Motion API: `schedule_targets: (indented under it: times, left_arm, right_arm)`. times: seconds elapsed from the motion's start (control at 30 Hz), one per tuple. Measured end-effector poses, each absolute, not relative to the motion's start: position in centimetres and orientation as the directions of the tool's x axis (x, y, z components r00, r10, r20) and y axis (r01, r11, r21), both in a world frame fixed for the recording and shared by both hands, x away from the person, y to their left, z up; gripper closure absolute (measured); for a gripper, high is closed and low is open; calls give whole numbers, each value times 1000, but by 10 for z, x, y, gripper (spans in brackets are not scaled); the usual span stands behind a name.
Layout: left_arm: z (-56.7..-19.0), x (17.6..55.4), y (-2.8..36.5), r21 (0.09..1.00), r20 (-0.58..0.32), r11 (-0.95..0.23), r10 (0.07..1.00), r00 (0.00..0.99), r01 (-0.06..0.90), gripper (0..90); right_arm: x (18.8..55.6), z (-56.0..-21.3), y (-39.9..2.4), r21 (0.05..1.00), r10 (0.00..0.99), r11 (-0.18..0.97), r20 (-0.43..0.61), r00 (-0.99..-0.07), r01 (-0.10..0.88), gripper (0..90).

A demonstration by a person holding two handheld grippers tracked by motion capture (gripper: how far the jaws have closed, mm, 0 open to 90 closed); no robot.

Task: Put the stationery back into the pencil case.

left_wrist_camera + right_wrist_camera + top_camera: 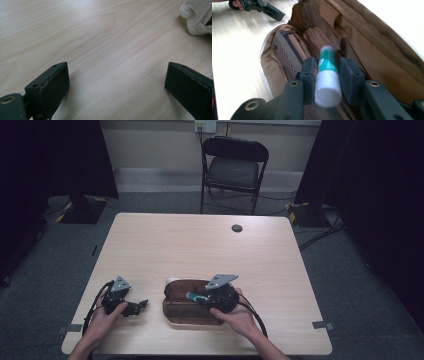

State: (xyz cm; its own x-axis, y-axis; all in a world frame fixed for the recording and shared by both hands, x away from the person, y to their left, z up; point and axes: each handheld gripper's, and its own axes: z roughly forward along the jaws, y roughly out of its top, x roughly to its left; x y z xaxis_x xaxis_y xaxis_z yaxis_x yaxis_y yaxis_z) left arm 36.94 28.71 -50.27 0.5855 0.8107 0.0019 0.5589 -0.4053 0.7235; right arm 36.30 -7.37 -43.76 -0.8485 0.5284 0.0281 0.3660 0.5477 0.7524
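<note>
An open brown pencil case (186,312) with a pale outer rim lies on the wooden table (200,250) near the person's edge, its tan fabric lining and mesh zip pocket showing. Above it, the right gripper (327,72) holds a white tube with a green band (327,75), its 2 jaws part closed against the tube's sides. The left gripper (131,308) rests on the table left of the case, jaws wide apart and holding nothing.
</note>
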Motion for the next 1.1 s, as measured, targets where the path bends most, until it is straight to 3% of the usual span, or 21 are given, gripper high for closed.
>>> schedule_targets:
  times: [1.1]
  left_arm:
    - [-503, 369, 287, 724, 2, -405, 811, 585, 559, 54]
  right_arm:
    - [331, -433, -173, 802, 652, 406, 82, -753, 439, 633]
